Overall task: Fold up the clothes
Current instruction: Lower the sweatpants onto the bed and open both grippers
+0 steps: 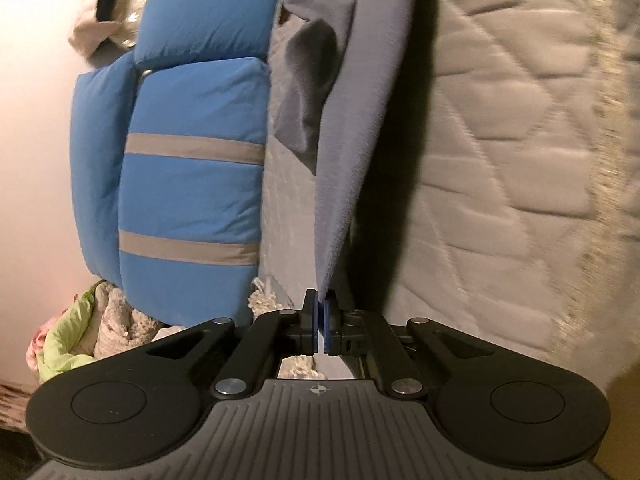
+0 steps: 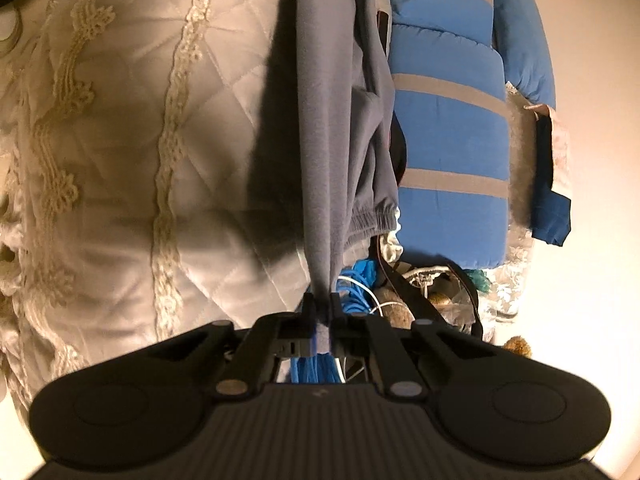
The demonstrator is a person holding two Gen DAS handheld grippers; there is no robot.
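Both grippers, left (image 1: 320,316) and right (image 2: 320,312), have fingers clenched on the grey garment (image 1: 340,140), strung up mid-frame over the bed (image 1: 500,160). Thin pinch at the edge, so a tug could slip it free.

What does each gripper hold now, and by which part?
Both hold the grey garment: the left gripper pinches a thin edge of it, the right gripper a bunched fold. Which part of the garment cannot be told.
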